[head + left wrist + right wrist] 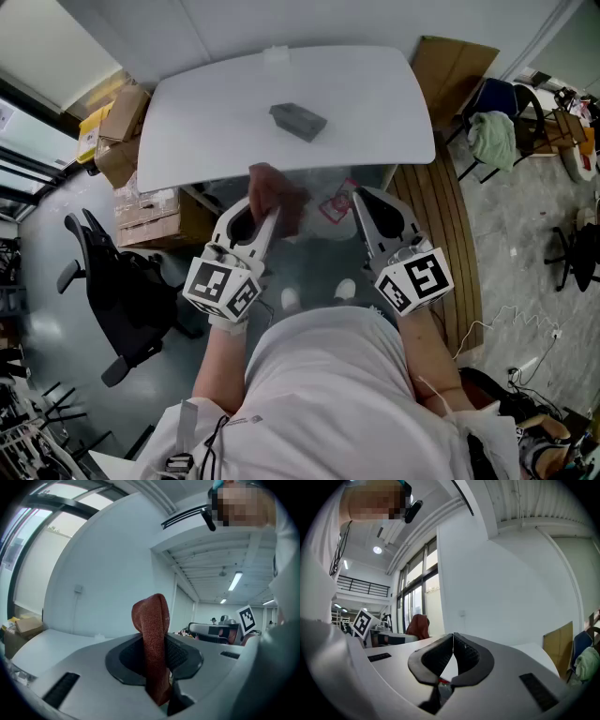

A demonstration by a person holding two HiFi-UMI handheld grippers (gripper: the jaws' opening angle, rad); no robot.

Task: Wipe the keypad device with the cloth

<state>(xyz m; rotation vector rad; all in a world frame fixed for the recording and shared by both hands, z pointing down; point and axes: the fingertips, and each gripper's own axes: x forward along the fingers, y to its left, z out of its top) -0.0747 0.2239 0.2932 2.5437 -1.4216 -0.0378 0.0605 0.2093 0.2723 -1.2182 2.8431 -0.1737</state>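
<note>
The person stands in front of a white table (375, 103). Both arms are bent and held out in front of the body, with 1 tool in each hand. The 2 tools sit side by side and point flat ahead, toward the table.

The left gripper (266, 212) has its jaws squeezed tight on a red-brown cloth (278, 195). In the left gripper view the cloth (152, 620) stands up between the black pads like a little tower, and its top folds over. The left gripper (157, 656) pinches its lower part.

The right gripper (362, 199) is just beside the left one, a bit apart from it. In the right gripper view its jaws (453, 644) are closed all the way, pad against pad, with nothing held between them.

The grey keypad device (298, 120) lies on the table, near the middle. It is well apart from both tools, and the cloth does not touch it.

A black office chair (103, 291) stands at the left, near some cardboard boxes (131, 122).
</note>
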